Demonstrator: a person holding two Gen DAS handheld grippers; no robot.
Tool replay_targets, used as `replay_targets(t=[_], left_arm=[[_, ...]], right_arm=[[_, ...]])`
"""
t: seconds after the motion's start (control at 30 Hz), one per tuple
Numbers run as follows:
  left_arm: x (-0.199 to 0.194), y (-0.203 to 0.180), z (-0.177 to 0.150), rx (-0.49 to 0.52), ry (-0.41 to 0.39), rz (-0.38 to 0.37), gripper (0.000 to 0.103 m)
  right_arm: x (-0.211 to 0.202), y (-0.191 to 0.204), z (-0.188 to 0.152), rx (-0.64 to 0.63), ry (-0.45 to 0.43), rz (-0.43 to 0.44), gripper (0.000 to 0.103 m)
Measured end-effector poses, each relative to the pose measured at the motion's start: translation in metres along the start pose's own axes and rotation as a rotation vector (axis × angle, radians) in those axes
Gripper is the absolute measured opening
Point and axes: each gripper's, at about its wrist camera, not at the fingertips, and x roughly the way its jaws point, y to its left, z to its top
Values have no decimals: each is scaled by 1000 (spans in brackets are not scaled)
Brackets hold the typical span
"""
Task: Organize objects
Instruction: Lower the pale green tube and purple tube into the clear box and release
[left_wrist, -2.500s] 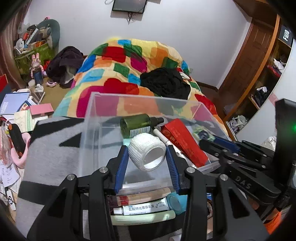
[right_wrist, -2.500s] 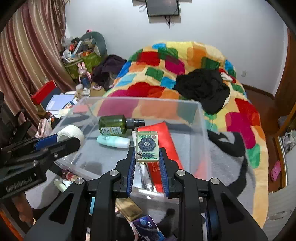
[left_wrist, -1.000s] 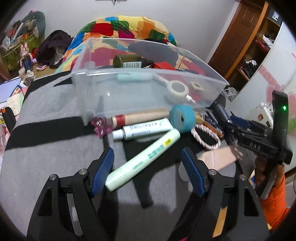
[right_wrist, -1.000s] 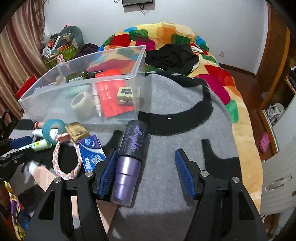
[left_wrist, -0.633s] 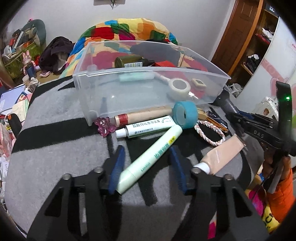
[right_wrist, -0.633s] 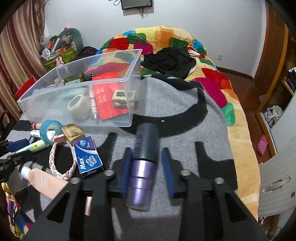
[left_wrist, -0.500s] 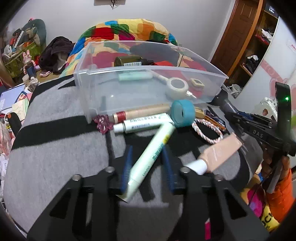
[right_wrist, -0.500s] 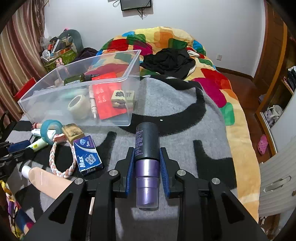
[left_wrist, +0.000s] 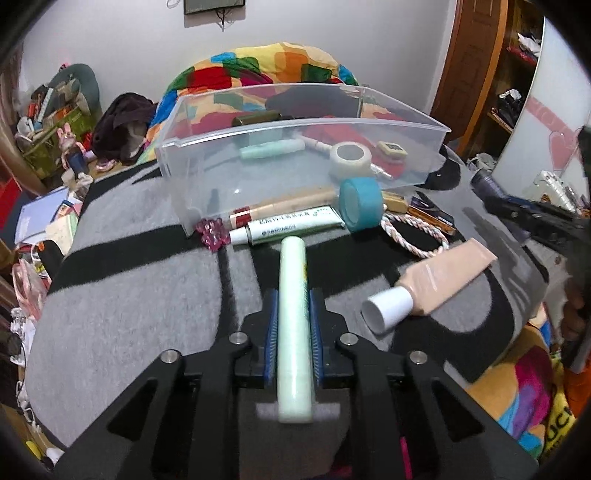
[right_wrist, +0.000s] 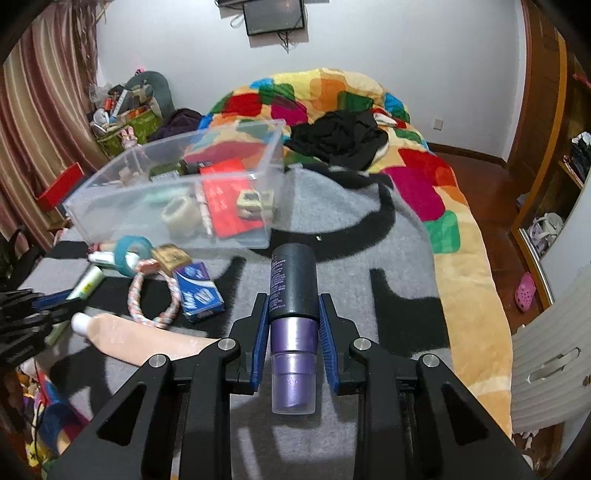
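Note:
My left gripper (left_wrist: 293, 295) is shut on a pale green tube (left_wrist: 292, 266) that lies lengthwise between its blue pads, just in front of the clear plastic bin (left_wrist: 207, 173). In the right wrist view my right gripper (right_wrist: 293, 297) is shut on a bottle with a black body and purple cap (right_wrist: 293, 273), held over the grey blanket to the right of the bin (right_wrist: 110, 206). The bin holds a white tape roll (left_wrist: 349, 158), a red packet (right_wrist: 225, 206), a mint tube and a dark green bottle.
Along the bin's front lie a teal tape roll (left_wrist: 360, 199), a white tube (left_wrist: 291, 229), a rope ring (left_wrist: 417, 236), a beige tube (left_wrist: 432, 280), a pink trinket (left_wrist: 212, 234) and a blue box (right_wrist: 199, 290). Behind are a multi-coloured quilt (right_wrist: 332, 96) and floor clutter (left_wrist: 48, 122).
Both grippers were open around their objects a second ago and have shut. The green tube has swung from slanting to straight along the left fingers. The right gripper has lifted the bottle slightly.

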Motion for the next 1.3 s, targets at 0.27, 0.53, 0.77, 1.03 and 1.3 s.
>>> replay_targets(t=[0.27,0.53,0.77,1.03,1.3], left_arm=[[-23,-1,10,-13,-68,-17,15],[-49,8,37,-55,-155,-58,15],[-49,19,69,-83,-191,-64,15],[-22,42,101,-174,-144,-130,15],[8,47,120,-178,-79,-97,15]], right_arm=[[-21,17,15,-5,-67,50,23],[-25,35,39,-29,-120,82,23],[-11,46,70,-29,-129,121,23],[21,50,99,-4,-91,120,23],[62,63,112,-34,-10,110,23]])
